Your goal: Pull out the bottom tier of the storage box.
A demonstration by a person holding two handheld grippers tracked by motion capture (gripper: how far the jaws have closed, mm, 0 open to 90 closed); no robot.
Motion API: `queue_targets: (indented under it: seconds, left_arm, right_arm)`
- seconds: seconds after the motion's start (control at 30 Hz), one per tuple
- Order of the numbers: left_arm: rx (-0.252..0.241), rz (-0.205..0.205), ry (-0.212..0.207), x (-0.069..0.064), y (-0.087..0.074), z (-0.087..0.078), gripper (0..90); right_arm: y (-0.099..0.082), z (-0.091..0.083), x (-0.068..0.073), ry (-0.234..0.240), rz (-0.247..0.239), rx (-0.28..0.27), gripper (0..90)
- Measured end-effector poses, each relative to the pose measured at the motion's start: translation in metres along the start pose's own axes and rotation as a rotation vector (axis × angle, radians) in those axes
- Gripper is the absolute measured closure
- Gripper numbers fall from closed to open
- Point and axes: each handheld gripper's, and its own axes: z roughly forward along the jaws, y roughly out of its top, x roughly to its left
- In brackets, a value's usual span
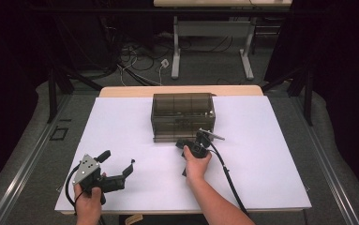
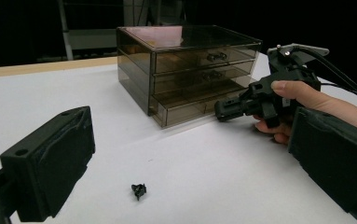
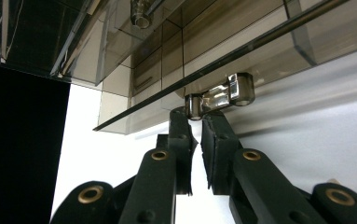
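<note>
Okay, your right gripper [image 3: 197,122] is pinched nearly closed at the bottom drawer's handle [image 3: 219,95], seemingly gripping it; your left gripper [image 1: 117,164] hangs wide, holding nothing.

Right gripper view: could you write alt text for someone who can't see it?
The right gripper's two black jaws are closed on the clear handle of a smoky transparent drawer unit's bottom drawer, seen from low down, with white table beneath.

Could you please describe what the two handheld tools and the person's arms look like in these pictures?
Both tools are black. The left tool has wide flat pads and a grey three-cornered plate dotted with small marks. The right tool has narrow jaws on linked bars with brass-coloured pivot rings, a grey plate, and a black cable trailing back. The forearms are bare, without sleeves.
</note>
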Motion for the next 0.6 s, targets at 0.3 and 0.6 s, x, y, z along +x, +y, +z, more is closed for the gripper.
queue_targets:
  seconds: [0.3, 0.6]
  left_arm:
    - [0.002, 0.002, -0.001, -0.0002, 0.0000, 0.0002, 0.6]
    - [0.003, 0.003, -0.001, -0.0005, 0.0001, 0.0001, 0.5]
  right_arm:
    - [-0.0033, -0.0014, 0.0000, 0.007, -0.009, 0.001, 83.3]
    - [-0.0052, -0.0026, 0.0001, 0.008, -0.012, 0.002, 83.3]
